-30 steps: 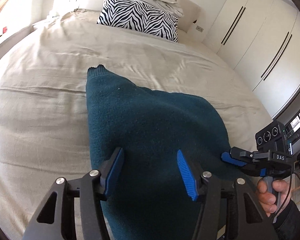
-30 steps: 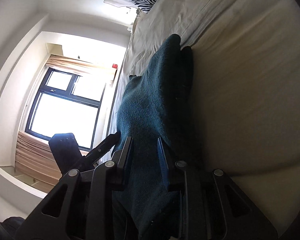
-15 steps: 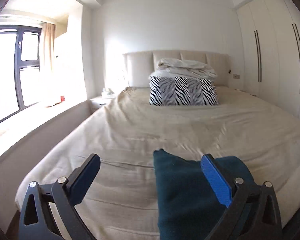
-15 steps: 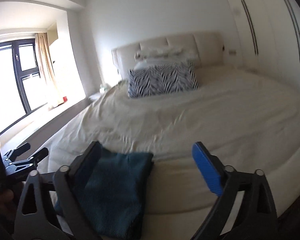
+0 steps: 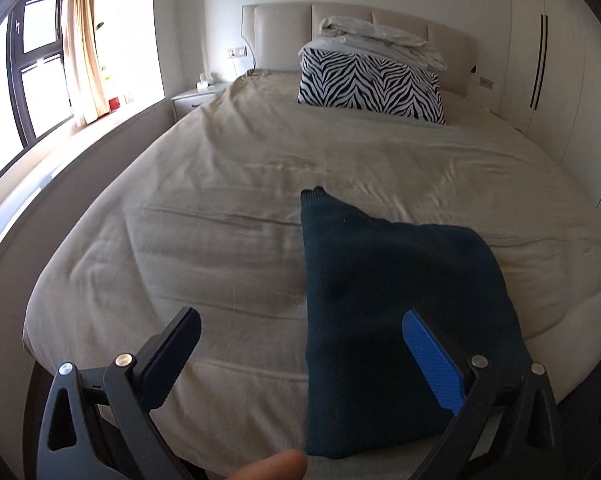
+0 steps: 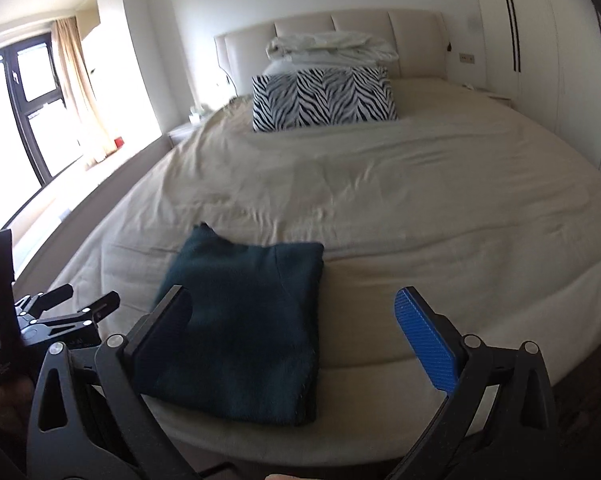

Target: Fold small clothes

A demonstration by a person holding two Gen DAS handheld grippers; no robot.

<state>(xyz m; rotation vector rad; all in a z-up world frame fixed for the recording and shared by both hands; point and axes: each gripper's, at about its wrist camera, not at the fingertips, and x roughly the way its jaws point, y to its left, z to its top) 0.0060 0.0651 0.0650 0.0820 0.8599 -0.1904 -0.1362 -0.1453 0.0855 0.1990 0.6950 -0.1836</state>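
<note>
Dark teal garment (image 5: 400,320), folded into a rough rectangle, lying flat on beige bed (image 5: 240,184) near the foot edge, one small corner poking up at its far left. Fold judged essentially done; best finish probably a light press along the layered right edge and a tuck of that stray corner, squaring edges without dragging the knit or rumpling the sheet beneath. Thick, soft fabric, likely to spring back, so any touch better slow and flat than pinched. Left gripper (image 5: 300,356) hovering above the near edge of the bed, level and pointing toward the headboard, fingers (image 5: 432,360) spread wide and holding nothing, garment lying below and between them toward the right finger. Right gripper (image 6: 300,336) likewise raised off the bed, aimed toward the headboard, fingers (image 6: 424,336) wide apart and empty, garment below its left finger. Left gripper also visible at the far left of the right wrist view, beside the garment and apart from it. Fingertip of the person just visible at the bottom edge of the left wrist view. Zebra pillow (image 5: 370,84) and white bundled bedding (image 5: 380,38) at the headboard, well apart from the garment. Window (image 5: 32,60) on the left, wardrobe (image 5: 560,60) doors on the right.
</note>
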